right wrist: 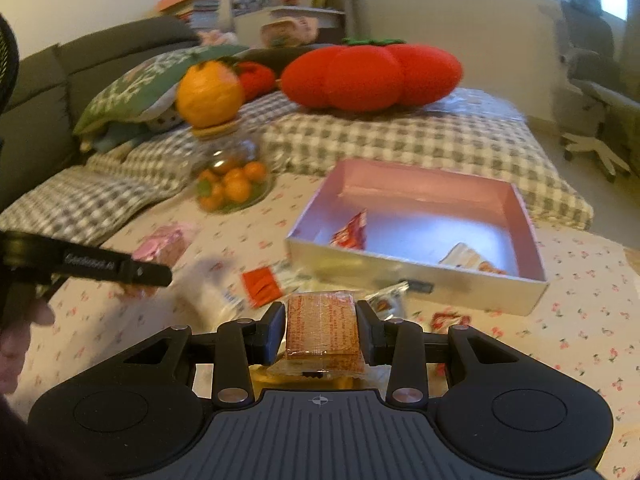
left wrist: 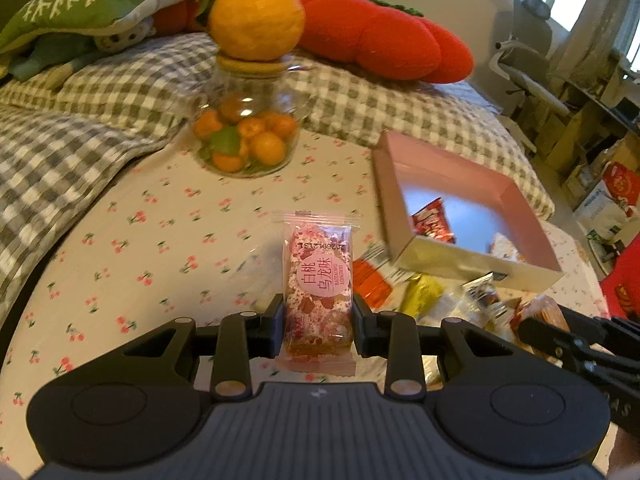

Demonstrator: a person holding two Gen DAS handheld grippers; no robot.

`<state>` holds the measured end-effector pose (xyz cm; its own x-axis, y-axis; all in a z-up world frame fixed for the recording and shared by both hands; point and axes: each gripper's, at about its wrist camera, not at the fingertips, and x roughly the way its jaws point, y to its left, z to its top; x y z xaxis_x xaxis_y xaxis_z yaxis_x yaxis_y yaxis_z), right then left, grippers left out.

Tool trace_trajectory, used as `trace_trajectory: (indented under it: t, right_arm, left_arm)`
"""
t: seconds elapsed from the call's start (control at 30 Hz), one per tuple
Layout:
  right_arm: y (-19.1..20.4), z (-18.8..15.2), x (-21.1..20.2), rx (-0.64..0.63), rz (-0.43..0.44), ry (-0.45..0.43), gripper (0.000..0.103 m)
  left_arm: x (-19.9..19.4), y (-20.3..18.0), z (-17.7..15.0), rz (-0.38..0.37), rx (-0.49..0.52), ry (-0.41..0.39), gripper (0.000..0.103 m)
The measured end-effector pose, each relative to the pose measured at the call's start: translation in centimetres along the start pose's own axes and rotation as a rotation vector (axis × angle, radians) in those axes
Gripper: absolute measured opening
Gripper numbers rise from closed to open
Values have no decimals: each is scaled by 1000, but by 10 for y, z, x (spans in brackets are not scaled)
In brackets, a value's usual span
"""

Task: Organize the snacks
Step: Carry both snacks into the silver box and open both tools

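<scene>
A pink-wrapped snack bar (left wrist: 319,284) is clamped upright in the left claw (left wrist: 319,326) and an orange-wrapped snack (right wrist: 322,330) is gripped by the right claw (right wrist: 322,332), both above loose snacks (left wrist: 424,292) lying beside the pink box (right wrist: 416,280) on the cherry-print cloth (left wrist: 160,248).

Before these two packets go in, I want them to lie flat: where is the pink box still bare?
The pink box floor is bare through its middle and back, between the red packet at its left wall and the pale packet near the front. The crowded spot is the loose snack pile against the box's front wall.
</scene>
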<state>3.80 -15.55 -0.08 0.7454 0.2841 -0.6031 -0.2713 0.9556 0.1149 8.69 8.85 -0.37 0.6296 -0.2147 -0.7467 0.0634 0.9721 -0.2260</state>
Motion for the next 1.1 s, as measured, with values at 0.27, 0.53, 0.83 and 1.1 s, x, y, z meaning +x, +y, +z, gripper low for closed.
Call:
trace_trajectory:
  t: [0.27, 0.53, 0.83, 1.1]
  right_arm:
    - [-34, 26, 6, 136, -17, -16, 36]
    - [-66, 45, 19, 256, -67, -6, 36]
    - [-98, 52, 31, 335, -109, -14, 36]
    - [-136, 52, 46, 477, -74, 4, 36]
  left_arm:
    - [12, -25, 14, -31, 4, -7, 30]
    - [31, -49, 26, -43, 14, -6, 30]
    - [52, -78, 34, -63, 61, -25, 30]
    - [86, -98, 45, -66, 132, -18, 30]
